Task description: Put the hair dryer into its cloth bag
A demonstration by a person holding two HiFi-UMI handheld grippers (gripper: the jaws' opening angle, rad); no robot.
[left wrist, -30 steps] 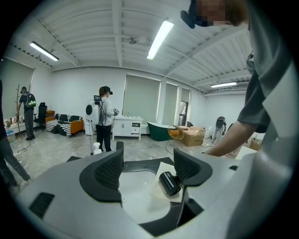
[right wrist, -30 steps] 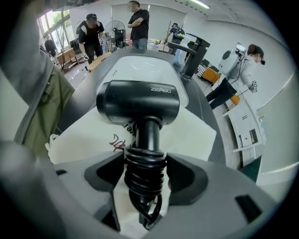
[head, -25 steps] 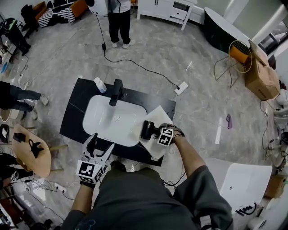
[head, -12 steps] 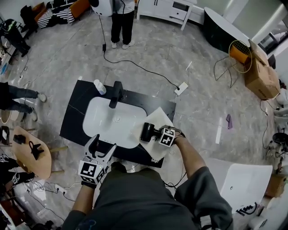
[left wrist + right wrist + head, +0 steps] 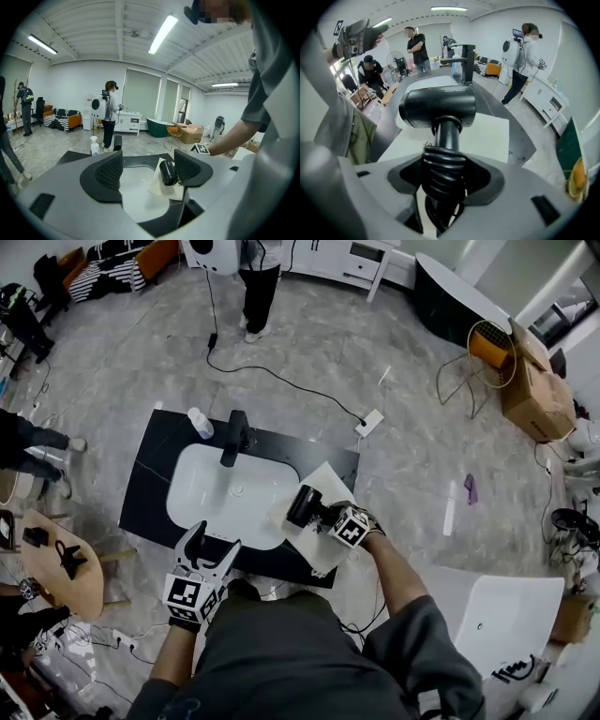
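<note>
Clamping hair dryer (image 5: 437, 108), coiled cord (image 5: 443, 171) unseen overhead

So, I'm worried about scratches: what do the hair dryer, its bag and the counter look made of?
The hair dryer: black plastic, likely, smooth with a soft sheen along the barrel. The cloth bag: off-white fabric, matte, lying flat and limp. The counter: dark stone or a stone-look slab, with faint pale veins; which one I cannot tell.

The head view looks steeply down on the white oval basin (image 5: 220, 498). The left gripper view faces level across it. The right gripper view sits close behind the black hair dryer (image 5: 305, 505), which all three show.
</note>
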